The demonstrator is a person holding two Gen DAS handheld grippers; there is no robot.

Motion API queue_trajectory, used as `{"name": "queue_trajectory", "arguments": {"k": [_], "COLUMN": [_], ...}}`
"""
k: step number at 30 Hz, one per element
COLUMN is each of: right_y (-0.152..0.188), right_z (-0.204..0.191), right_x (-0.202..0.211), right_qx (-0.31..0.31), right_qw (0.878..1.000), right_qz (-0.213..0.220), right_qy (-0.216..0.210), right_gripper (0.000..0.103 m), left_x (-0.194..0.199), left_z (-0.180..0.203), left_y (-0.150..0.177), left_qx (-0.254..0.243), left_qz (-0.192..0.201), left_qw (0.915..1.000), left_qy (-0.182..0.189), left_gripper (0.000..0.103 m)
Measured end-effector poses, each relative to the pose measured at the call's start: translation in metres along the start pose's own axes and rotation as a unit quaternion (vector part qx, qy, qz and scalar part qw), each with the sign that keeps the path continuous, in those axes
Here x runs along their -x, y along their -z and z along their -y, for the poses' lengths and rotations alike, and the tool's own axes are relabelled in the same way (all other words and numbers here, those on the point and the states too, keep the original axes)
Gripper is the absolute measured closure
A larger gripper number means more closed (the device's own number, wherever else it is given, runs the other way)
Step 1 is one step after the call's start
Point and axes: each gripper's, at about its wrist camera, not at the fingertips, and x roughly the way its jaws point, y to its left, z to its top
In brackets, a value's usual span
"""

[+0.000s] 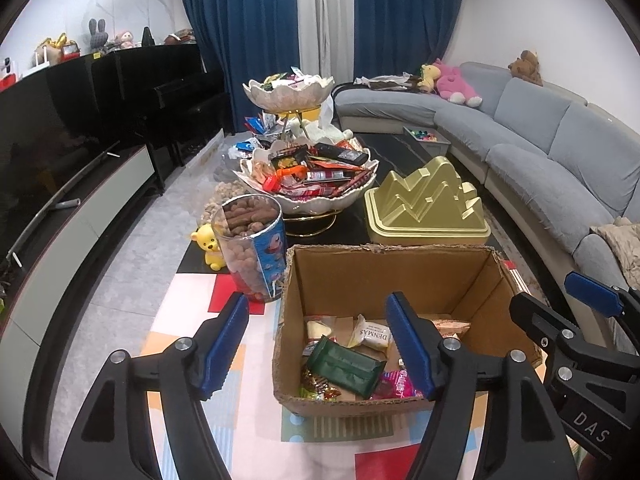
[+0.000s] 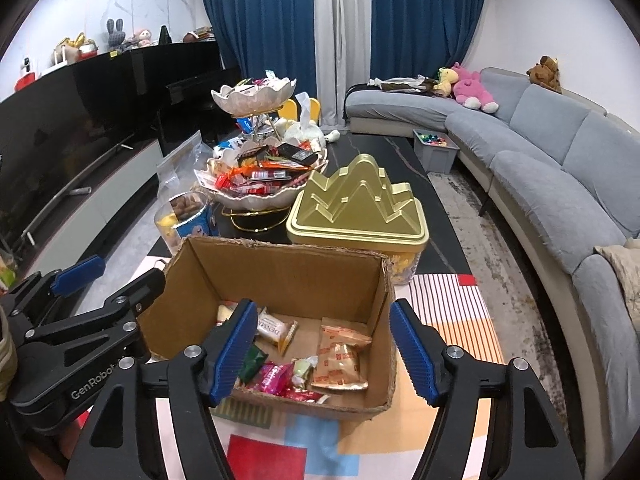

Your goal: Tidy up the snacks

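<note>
An open cardboard box (image 1: 392, 272) (image 2: 280, 276) stands on the table's near end and holds several wrapped snacks, among them a dark green pack (image 1: 344, 366) and orange packs (image 2: 340, 360). My left gripper (image 1: 320, 348) is open and empty, hovering over the box's near left part. My right gripper (image 2: 324, 352) is open and empty over the box's near right part. Each gripper also shows in the other's view, the right one (image 1: 568, 320) and the left one (image 2: 108, 284). A two-tier white bowl stand (image 1: 308, 184) (image 2: 256, 176) heaped with snacks stands behind the box.
A clear tub of brown snacks (image 1: 252, 248) (image 2: 186, 220) stands left of the box. A gold mountain-shaped tin (image 1: 428, 208) (image 2: 356, 208) stands behind it. A yellow bear figure (image 1: 210, 246) sits at the table's left edge. A grey sofa (image 2: 560, 168) runs along the right, a TV cabinet (image 1: 80, 208) along the left.
</note>
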Motion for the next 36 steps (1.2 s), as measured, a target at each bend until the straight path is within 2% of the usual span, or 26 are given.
{"name": "queue_trajectory", "arguments": {"k": [27,30,33,36], "right_y": [0.018,0.021,0.025,0.03], "right_z": [-0.016,-0.016,-0.015,-0.013], "right_x": [0.081,0.088,0.095,0.102], "right_qx": [0.004,0.005,0.002,0.002], "right_qw": [0.999,0.999,0.999,0.999], "right_qz": [0.036,0.039,0.044,0.049], "right_qy": [0.005,0.006,0.008,0.011], "right_gripper": [0.033,0.033,0.024,0.024], "left_x": [0.087,0.096,0.106,0.113], "left_z": [-0.011,-0.013,-0.013,-0.012], "left_y": [0.023,0.028,0.033,0.036], "left_qx": [0.005,0.008,0.007,0.005], "left_qz": [0.034,0.038,0.042,0.044], "left_qw": [0.9994,0.9991,0.999,0.9989], "left_qy": [-0.01,-0.013,-0.013,-0.014], "left_gripper": [0.029,0.02,0.019,0.017]}}
